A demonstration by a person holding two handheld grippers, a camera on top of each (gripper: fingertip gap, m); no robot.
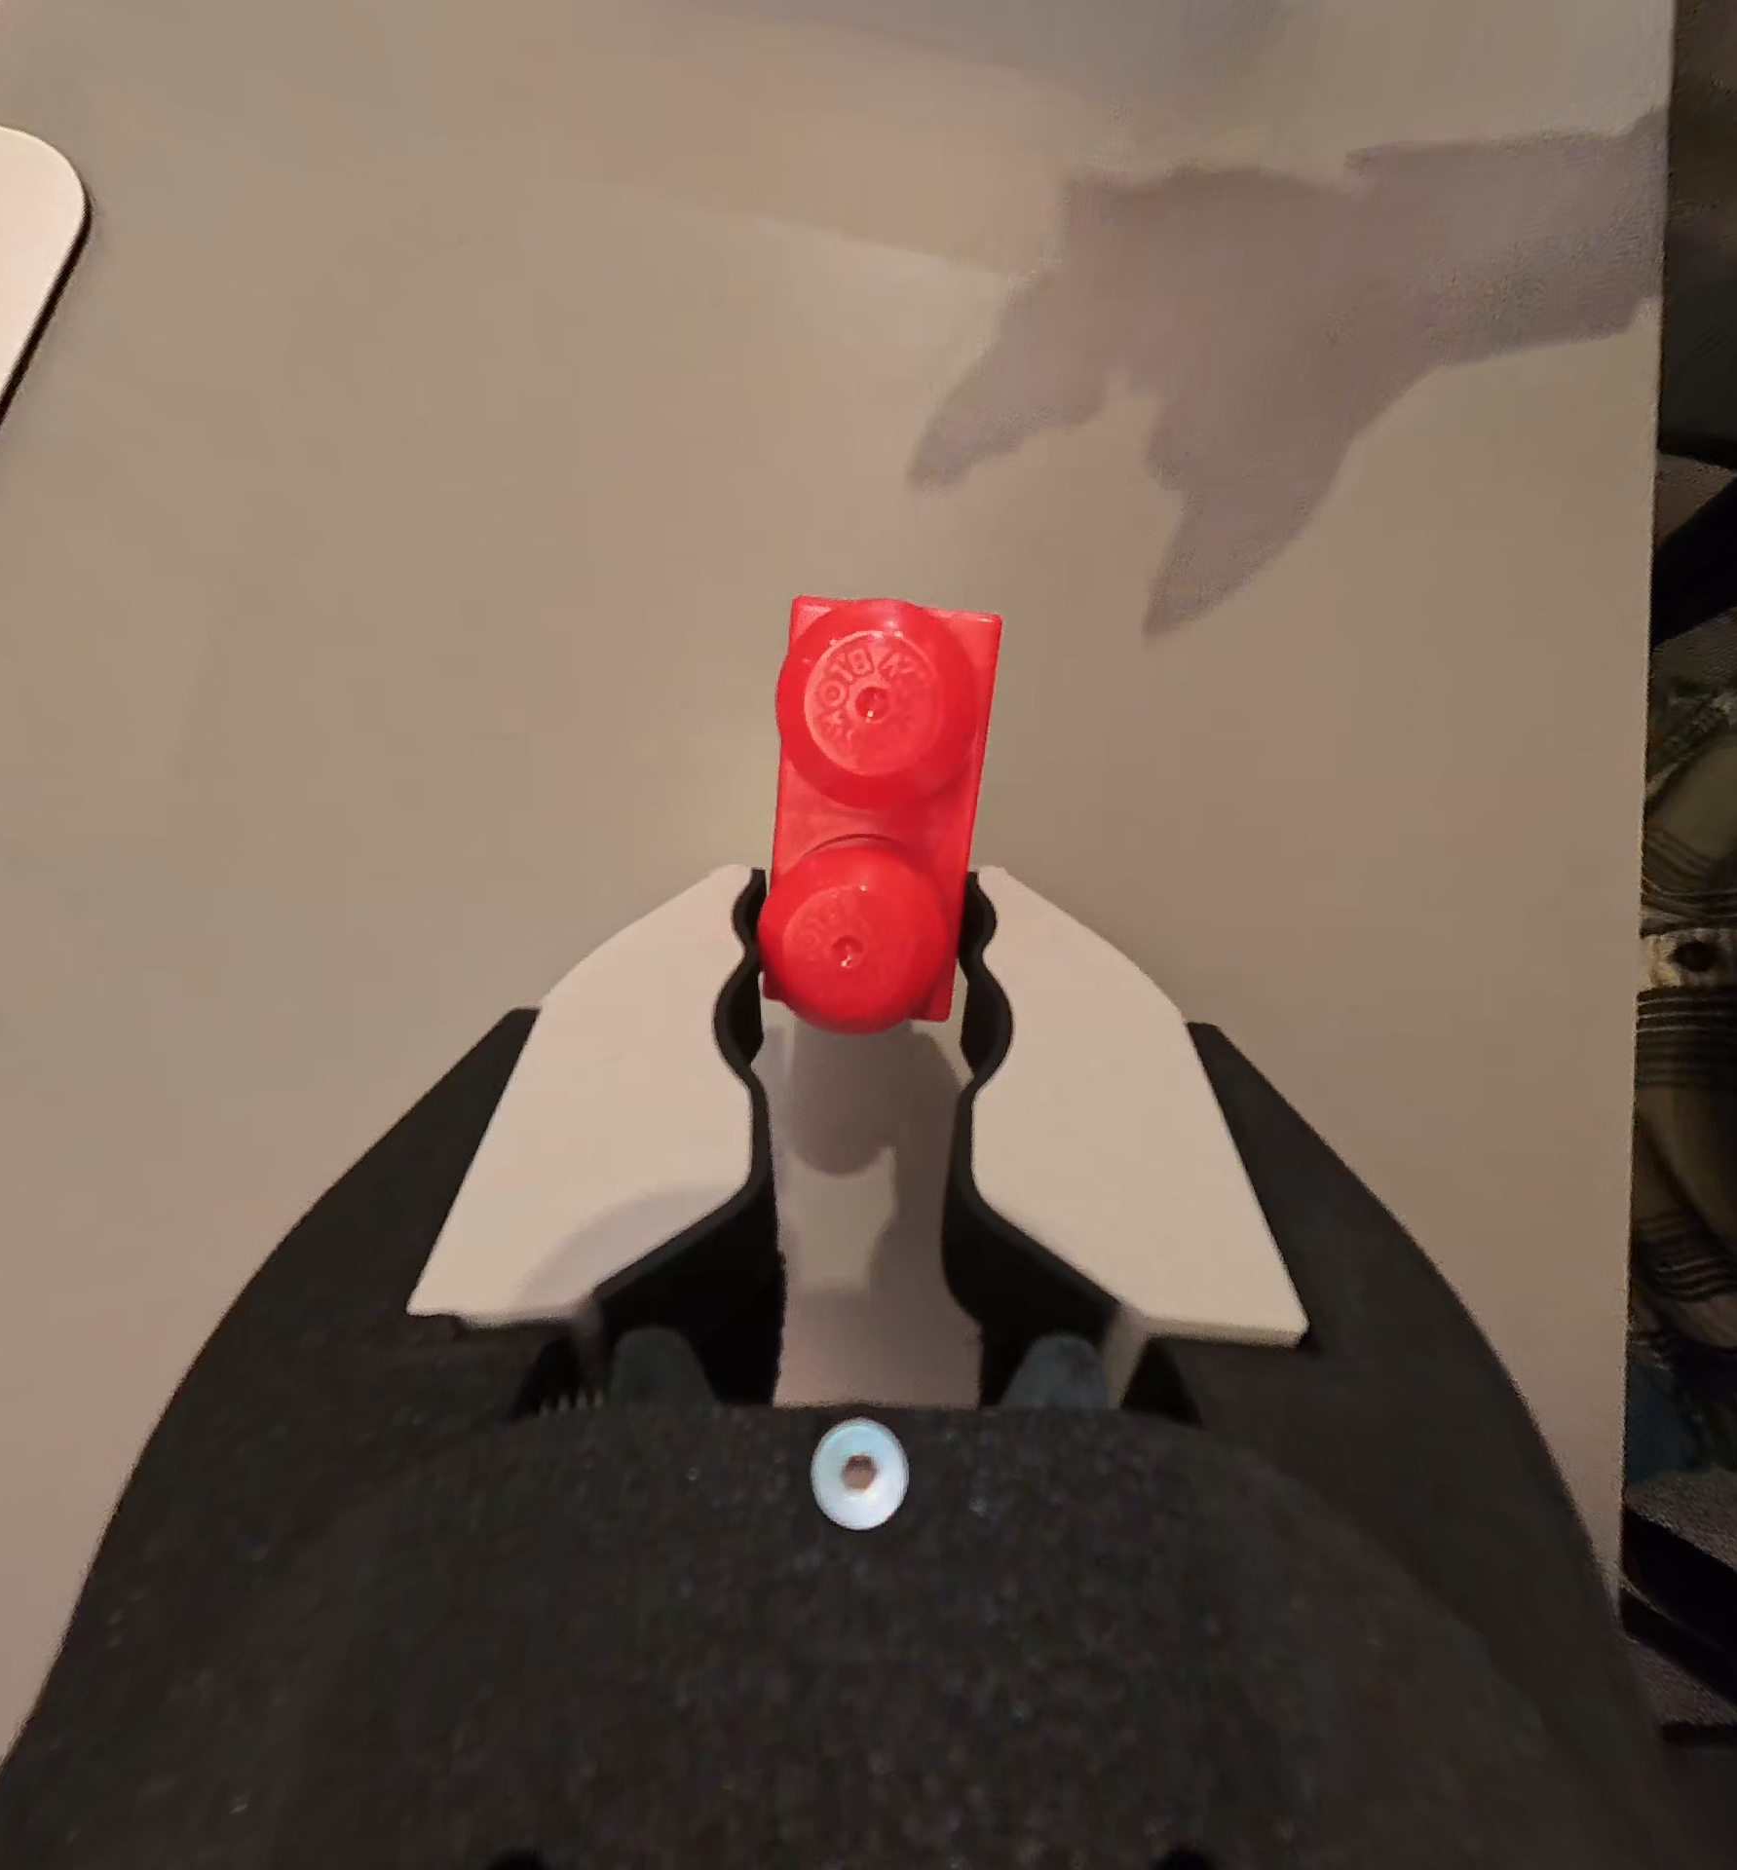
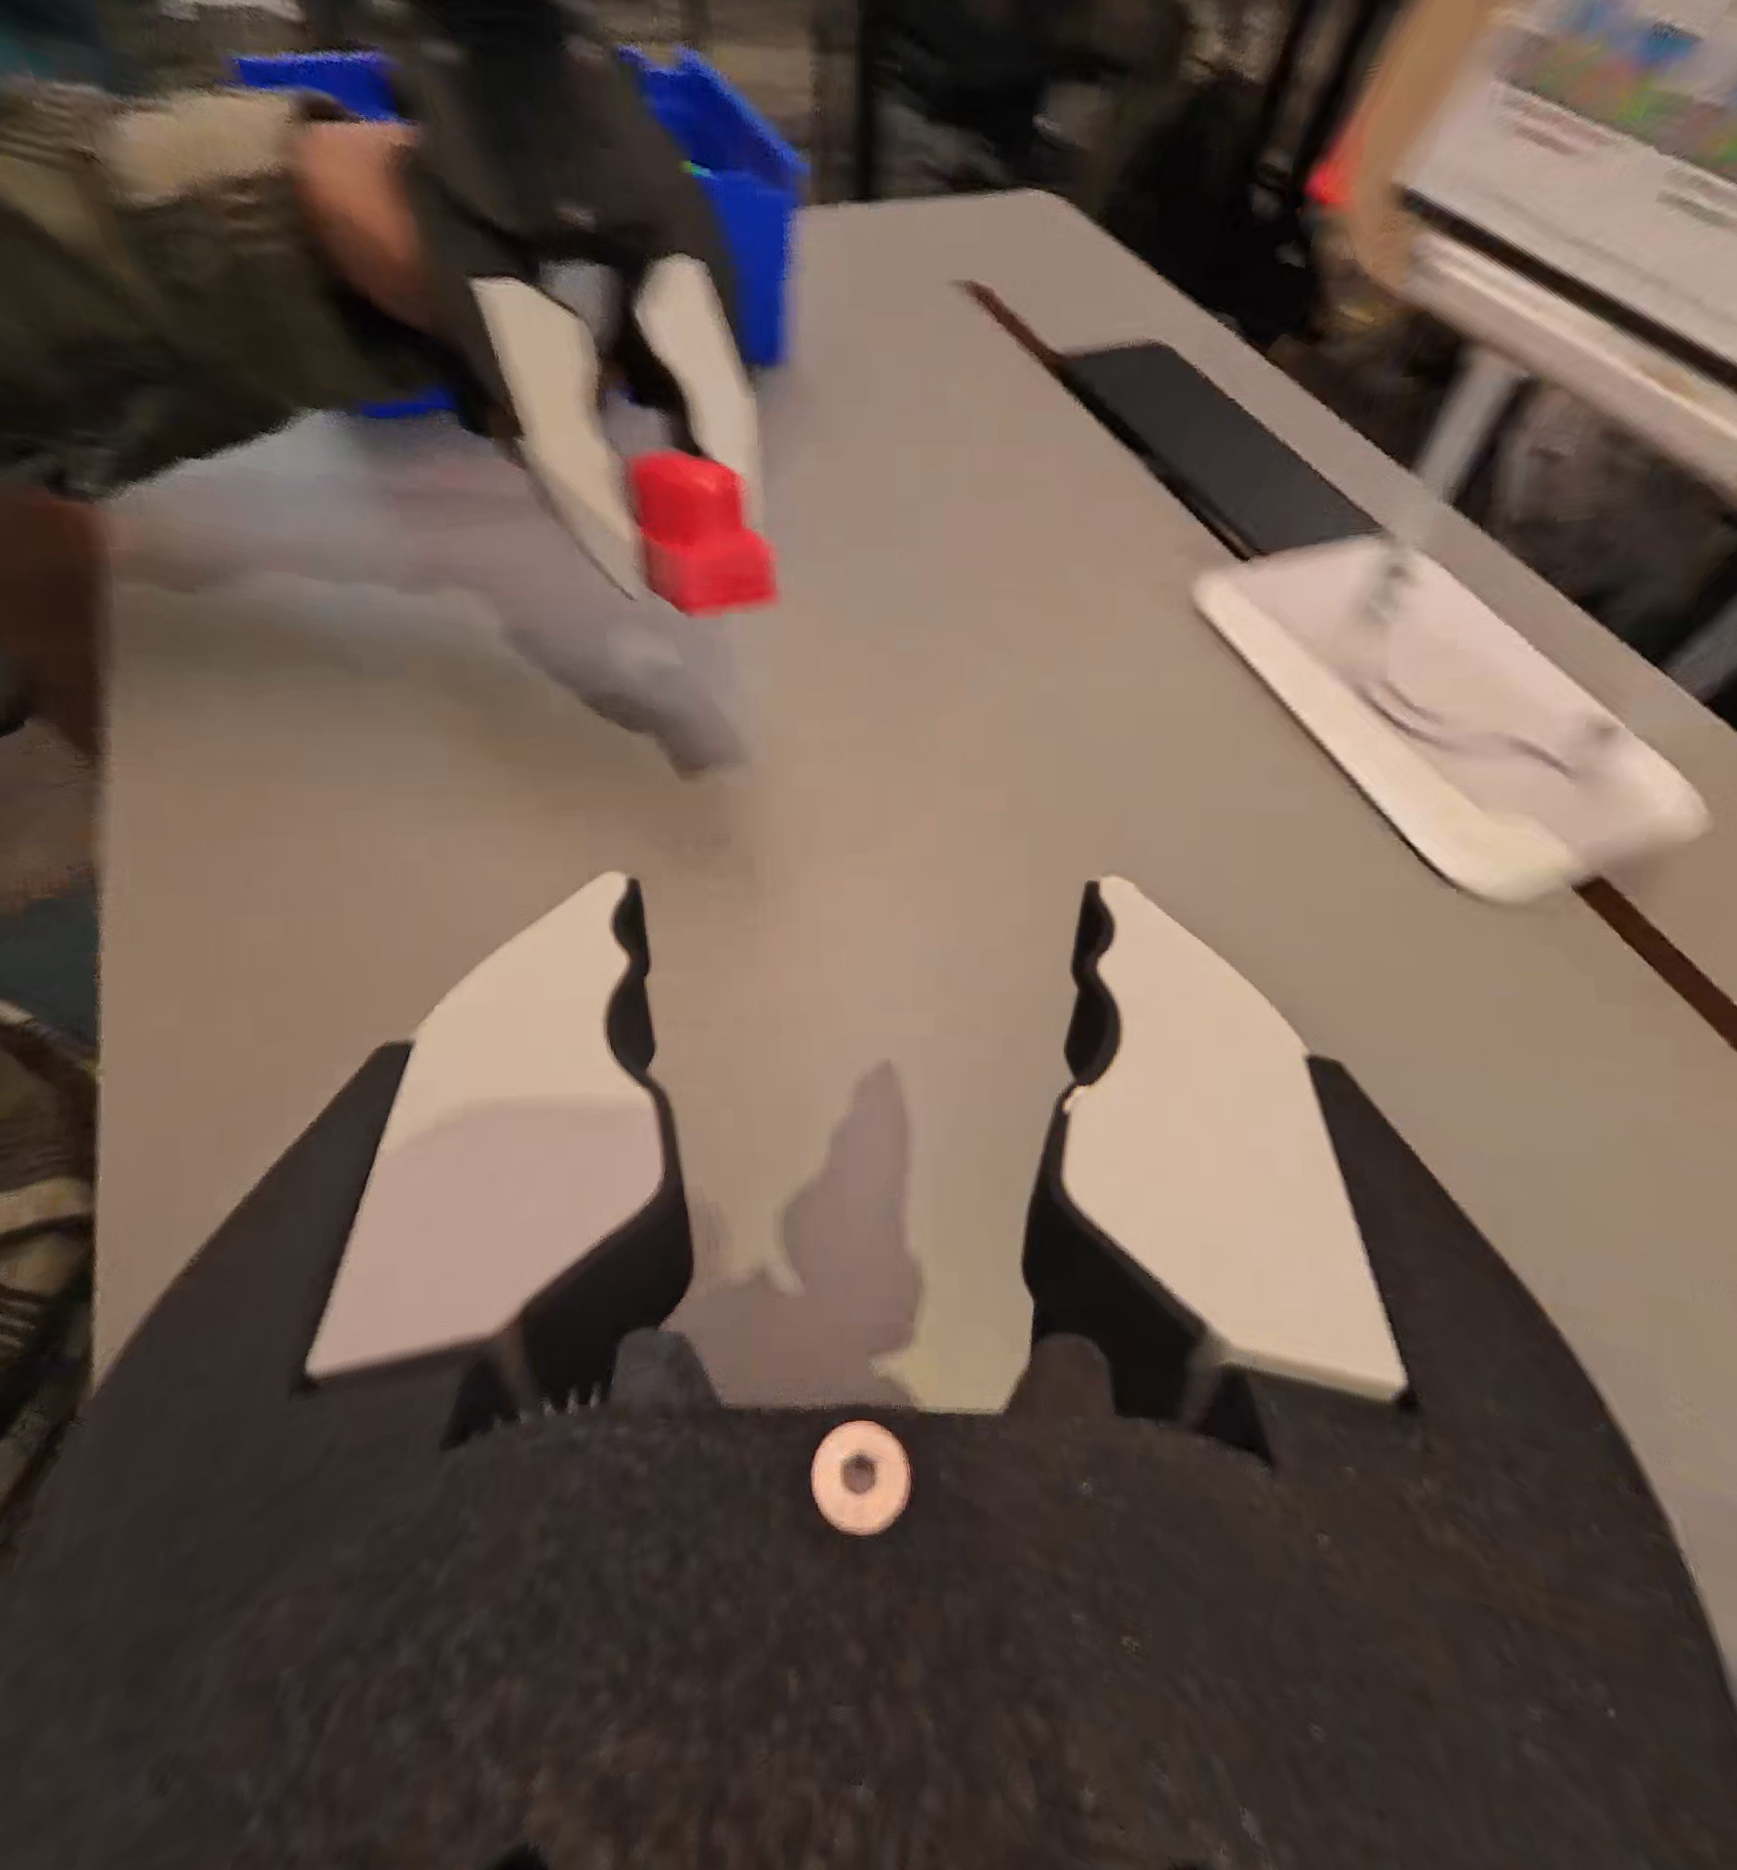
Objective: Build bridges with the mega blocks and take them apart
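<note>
Left gripper (image 1: 862,911) clamped, something pinched at its tips, held above the surface; right gripper (image 2: 862,911) spread wide, empty.

A long grey table (image 2: 894,627) stretches ahead of the open right fingers. Lying on it, ahead and to the right of those fingers, is a white tray (image 2: 1451,708) near the table's edge. Beyond the tray lies a flat black slab (image 2: 1218,445). Far ahead to the left, a blue bin (image 2: 743,202) sits on the tabletop.
</note>
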